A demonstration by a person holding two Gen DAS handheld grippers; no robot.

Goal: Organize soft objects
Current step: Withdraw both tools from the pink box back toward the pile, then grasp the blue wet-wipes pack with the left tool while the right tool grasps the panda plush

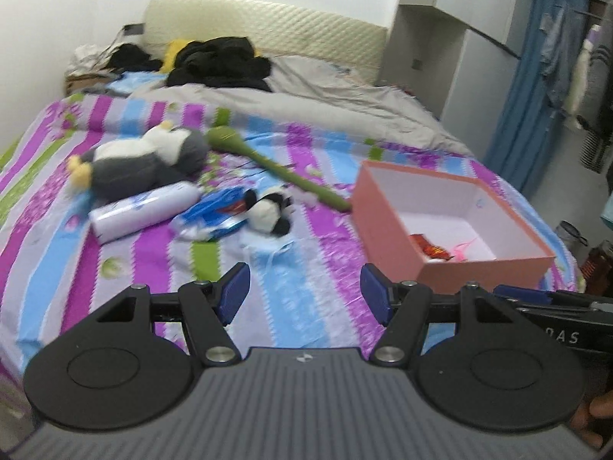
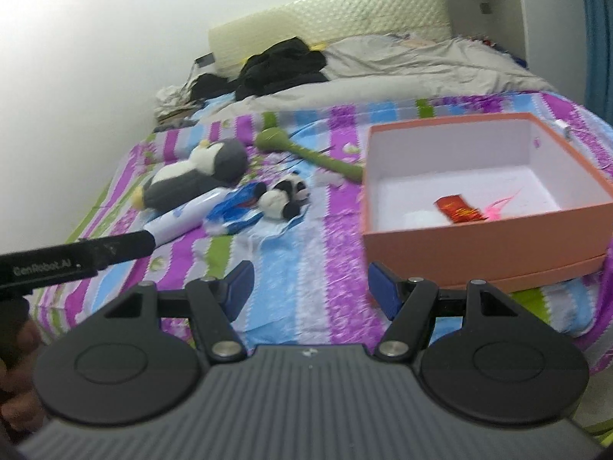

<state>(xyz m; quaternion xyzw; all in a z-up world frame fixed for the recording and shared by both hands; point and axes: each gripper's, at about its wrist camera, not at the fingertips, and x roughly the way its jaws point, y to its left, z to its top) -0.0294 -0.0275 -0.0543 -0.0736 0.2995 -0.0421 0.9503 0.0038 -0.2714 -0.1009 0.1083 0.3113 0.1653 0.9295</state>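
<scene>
Toys lie on the striped bed [image 1: 126, 268]: panda plush [image 1: 270, 211] nearest, left of the pink box [image 1: 387, 230]. Both my left claw [image 1: 304, 293] and right claw [image 2: 310, 289] gape empty, so I should pinch the panda's body squarely.

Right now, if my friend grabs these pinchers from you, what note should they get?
Left gripper: open, empty. Right gripper: open, empty.
On the bed: penguin plush, small panda plush, green soft stick, white roll, blue packet.
Pink box sits to their right, holding only a red wrapper and something pink.
Done: no toys boxed yet.
Left: probably move the soft things into the box.
</scene>
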